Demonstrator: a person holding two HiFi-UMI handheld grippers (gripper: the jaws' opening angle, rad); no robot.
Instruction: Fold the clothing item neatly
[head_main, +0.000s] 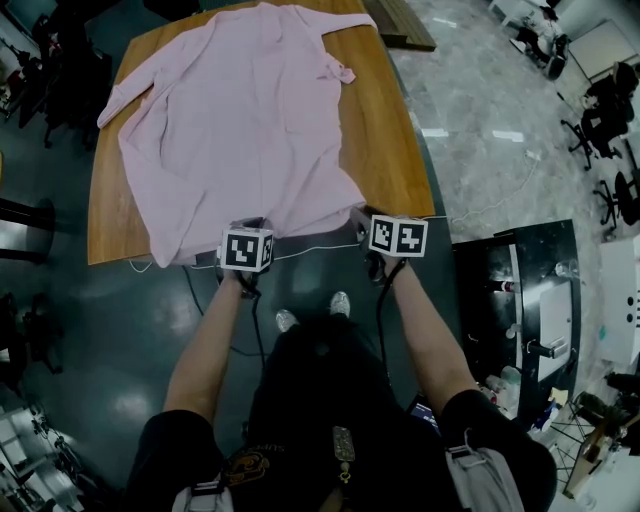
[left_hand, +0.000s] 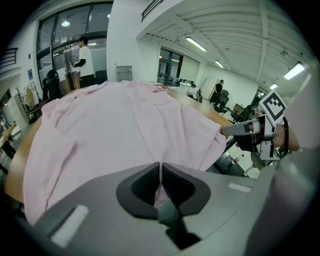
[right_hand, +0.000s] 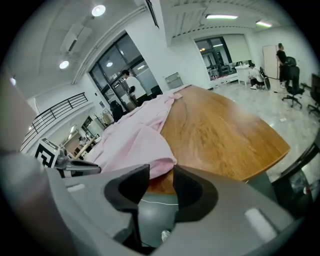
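Jaws of the left gripper (left_hand: 160, 176) were closed on the near hem of the pink shirt (head_main: 240, 120). The right gripper (right_hand: 161, 182) was held with its jaws apart, and the right hem corner was seen just before them, not pressed. The shirt was spread on the wooden table (head_main: 385, 140), its hem slightly over the near edge.
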